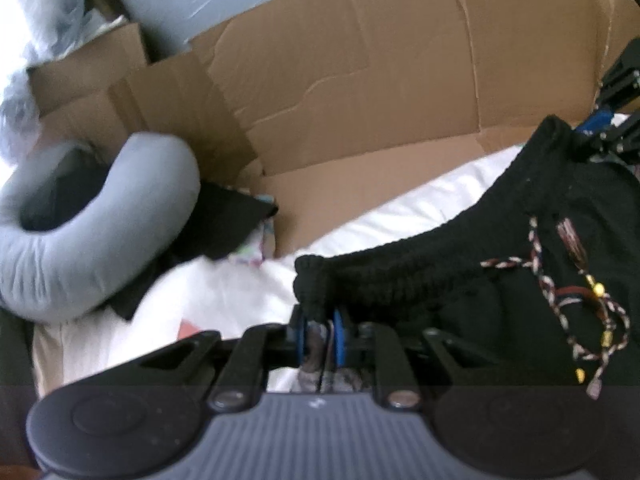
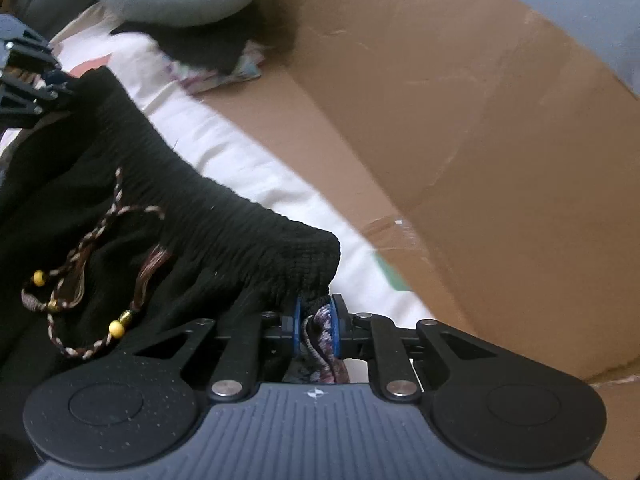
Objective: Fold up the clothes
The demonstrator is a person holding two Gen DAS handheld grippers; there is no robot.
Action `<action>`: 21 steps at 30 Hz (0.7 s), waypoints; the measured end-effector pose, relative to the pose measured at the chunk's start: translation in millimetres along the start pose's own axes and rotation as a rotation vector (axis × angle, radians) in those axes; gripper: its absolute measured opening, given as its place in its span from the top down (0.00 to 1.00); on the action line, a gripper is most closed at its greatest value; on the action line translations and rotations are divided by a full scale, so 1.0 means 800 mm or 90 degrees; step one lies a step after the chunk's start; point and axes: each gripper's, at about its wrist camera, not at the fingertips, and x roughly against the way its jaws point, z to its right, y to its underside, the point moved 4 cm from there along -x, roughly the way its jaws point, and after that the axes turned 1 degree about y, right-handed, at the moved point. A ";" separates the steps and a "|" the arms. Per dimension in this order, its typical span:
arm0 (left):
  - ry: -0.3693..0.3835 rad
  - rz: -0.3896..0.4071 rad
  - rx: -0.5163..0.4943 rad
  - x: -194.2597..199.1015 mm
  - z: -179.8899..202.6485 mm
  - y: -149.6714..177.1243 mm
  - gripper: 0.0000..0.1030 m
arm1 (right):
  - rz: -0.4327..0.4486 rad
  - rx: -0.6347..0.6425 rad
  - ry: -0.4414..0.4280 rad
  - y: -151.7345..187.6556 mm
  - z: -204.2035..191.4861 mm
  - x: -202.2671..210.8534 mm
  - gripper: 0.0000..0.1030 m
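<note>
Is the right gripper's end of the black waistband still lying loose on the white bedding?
No: the right gripper is shut on the corner of the black waistband, held up off the white bedding.

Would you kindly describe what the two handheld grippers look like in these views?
Both match: the left gripper and right gripper each have a ribbed grey body flanked by round black discs, black linkage bars with silver pivot pins, and blue pads on black fingers. No cables or sleeves show.

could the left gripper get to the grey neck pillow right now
Probably not as things stand: the left gripper is shut on the black garment's waistband. The path to the grey neck pillow looks otherwise clear.
</note>
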 end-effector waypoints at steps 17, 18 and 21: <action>-0.047 -0.041 -0.004 -0.037 0.006 -0.031 0.53 | 0.006 0.028 0.073 -0.034 0.018 -0.012 0.46; -0.044 -0.037 0.013 -0.032 0.001 -0.029 0.51 | 0.010 0.031 0.070 -0.030 0.020 -0.007 0.46; -0.039 -0.022 0.053 -0.019 -0.009 -0.027 0.52 | 0.012 0.027 0.053 -0.018 0.027 0.005 0.46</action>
